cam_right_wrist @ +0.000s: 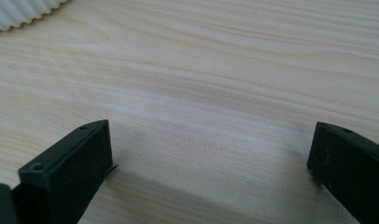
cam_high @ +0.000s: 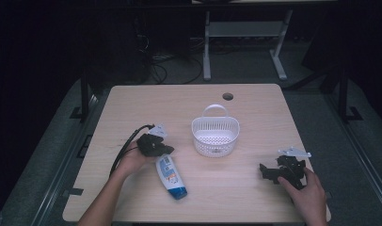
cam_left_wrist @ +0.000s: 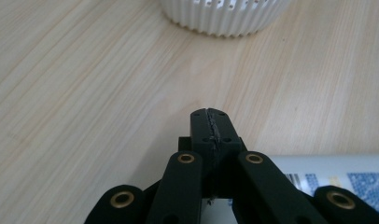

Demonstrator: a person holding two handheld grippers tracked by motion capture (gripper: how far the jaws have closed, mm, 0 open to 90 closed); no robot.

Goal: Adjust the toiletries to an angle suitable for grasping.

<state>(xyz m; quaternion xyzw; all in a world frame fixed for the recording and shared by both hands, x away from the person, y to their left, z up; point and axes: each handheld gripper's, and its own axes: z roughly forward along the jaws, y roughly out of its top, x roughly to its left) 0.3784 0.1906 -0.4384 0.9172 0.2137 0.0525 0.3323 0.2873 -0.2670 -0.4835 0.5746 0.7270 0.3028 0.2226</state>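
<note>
Closed left tongs (cam_left_wrist: pixel 211 122) hover just beside the bottle (cam_high: pixel 171 176) lying on the worktop (cam_high: pixel 132 108) near the basket (cam_high: pixel 215 135), right tongs (cam_right_wrist: pixel 211 154) apart; next, probably, opening to grasp it.

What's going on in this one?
A person sits at a wooden table with a tool in each hand. The left tool, jaws shut and empty, sits just above the top end of a lying white-and-blue bottle. The right tool rests open near the right edge. A white basket stands between them.
</note>
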